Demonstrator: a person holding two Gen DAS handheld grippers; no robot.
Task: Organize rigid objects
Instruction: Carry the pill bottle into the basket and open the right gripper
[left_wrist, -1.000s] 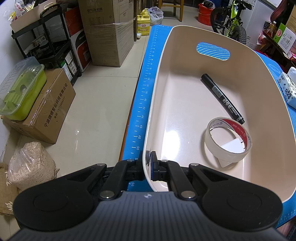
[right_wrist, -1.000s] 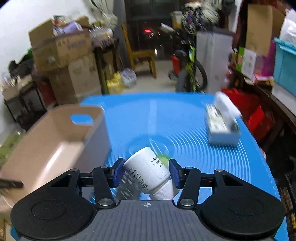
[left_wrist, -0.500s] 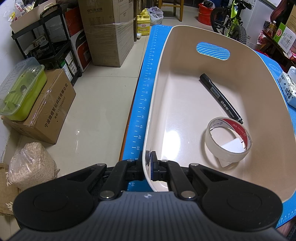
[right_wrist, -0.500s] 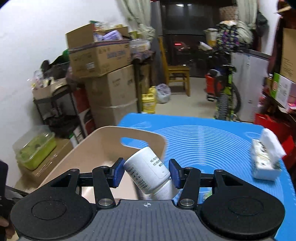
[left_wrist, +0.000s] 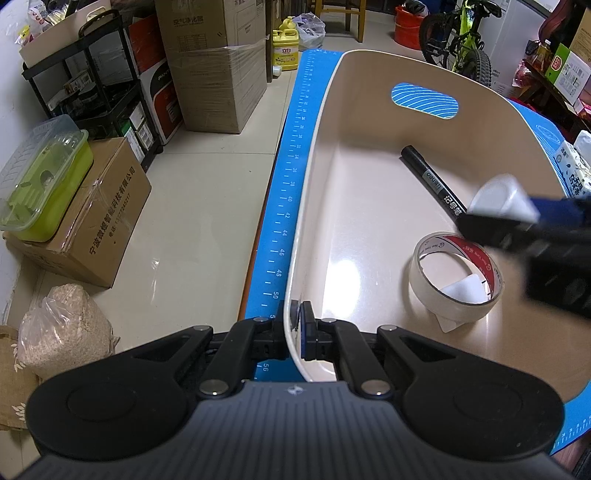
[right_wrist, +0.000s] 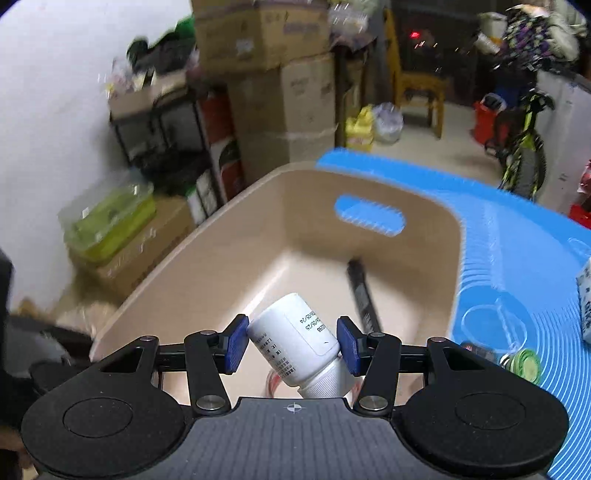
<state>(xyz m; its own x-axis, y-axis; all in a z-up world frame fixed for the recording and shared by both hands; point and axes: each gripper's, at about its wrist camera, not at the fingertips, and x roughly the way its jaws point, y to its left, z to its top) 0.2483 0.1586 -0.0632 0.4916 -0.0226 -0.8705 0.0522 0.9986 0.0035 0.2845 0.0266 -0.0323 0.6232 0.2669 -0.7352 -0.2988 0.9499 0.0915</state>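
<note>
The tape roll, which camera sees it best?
The left wrist view: the tape roll lies whole and sharp on the floor of the beige bin. In the right wrist view only a pinkish sliver shows behind the white bottle held by the right gripper.

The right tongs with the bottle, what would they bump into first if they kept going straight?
Probably the bin's floor, near the marker. The right tongs point down into the bin with the bottle; depth is hard to judge.
</note>
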